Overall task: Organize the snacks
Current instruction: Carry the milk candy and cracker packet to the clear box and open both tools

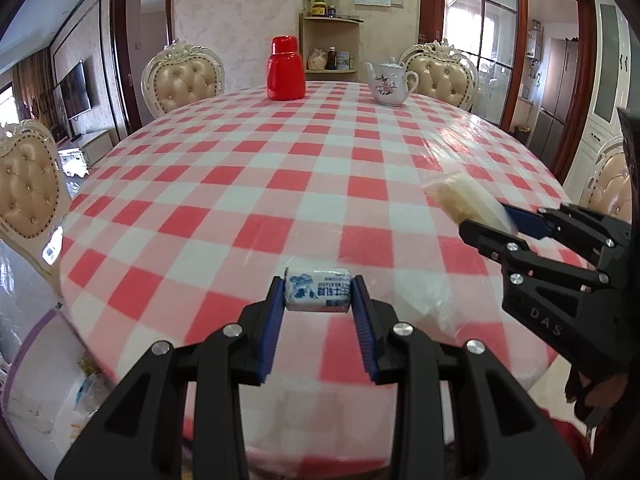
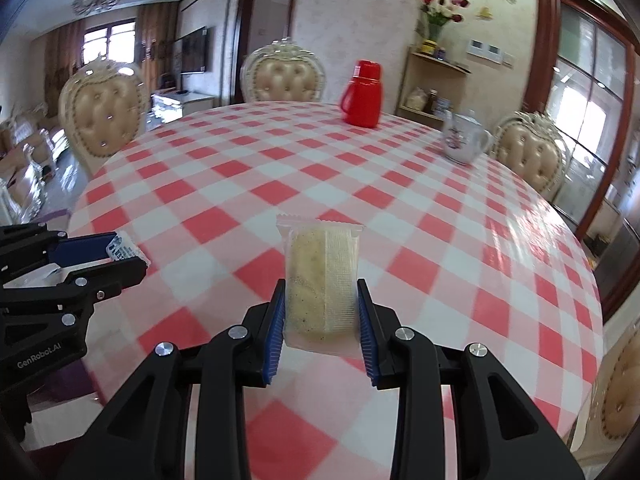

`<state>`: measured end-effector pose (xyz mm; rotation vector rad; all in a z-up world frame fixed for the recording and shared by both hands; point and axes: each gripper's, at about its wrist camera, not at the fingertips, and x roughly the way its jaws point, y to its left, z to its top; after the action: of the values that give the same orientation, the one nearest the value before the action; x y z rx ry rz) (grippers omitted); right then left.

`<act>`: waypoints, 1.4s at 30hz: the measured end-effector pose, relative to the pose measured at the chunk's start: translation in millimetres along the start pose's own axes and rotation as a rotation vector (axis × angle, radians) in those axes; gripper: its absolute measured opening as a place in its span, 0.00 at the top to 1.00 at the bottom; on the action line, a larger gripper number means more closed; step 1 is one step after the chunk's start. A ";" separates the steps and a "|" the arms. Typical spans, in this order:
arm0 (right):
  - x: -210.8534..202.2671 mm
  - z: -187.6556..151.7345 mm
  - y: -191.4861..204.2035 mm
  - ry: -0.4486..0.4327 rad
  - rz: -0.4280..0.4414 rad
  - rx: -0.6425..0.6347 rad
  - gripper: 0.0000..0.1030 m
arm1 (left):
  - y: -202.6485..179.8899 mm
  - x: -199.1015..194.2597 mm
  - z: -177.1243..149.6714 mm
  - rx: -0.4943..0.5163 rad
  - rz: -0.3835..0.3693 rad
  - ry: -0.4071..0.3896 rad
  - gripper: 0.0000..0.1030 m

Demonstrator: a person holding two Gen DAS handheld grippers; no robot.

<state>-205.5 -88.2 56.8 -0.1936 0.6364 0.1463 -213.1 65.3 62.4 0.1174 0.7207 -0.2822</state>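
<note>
The left gripper (image 1: 318,292) sits above the near edge of the table (image 1: 280,184) with the small wrapped snack (image 1: 318,290) between its 2 fingers. To its right, the right gripper (image 2: 320,304) holds the clear-wrapped cake (image 2: 322,280) upright between its fingers, also over the table's near part. At the far side stand the thermos (image 1: 286,69) on the left and the teapot (image 1: 390,83) on the right, well apart. Behind them, 2 chairs (image 1: 184,80) face the table.

White-blue wrapped snack (image 1: 318,290) crosswise in left jaws; clear-wrapped beige cake (image 2: 322,282) upright in right jaws.
</note>
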 end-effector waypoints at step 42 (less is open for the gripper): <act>-11.0 41.3 270.1 0.038 0.490 -0.446 0.68 | 230.9 -84.3 -87.7 -0.237 0.423 0.093 0.67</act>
<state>-243.0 182.6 59.6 -0.4696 0.6745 0.7611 -261.0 321.8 55.2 0.0555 0.7972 0.2146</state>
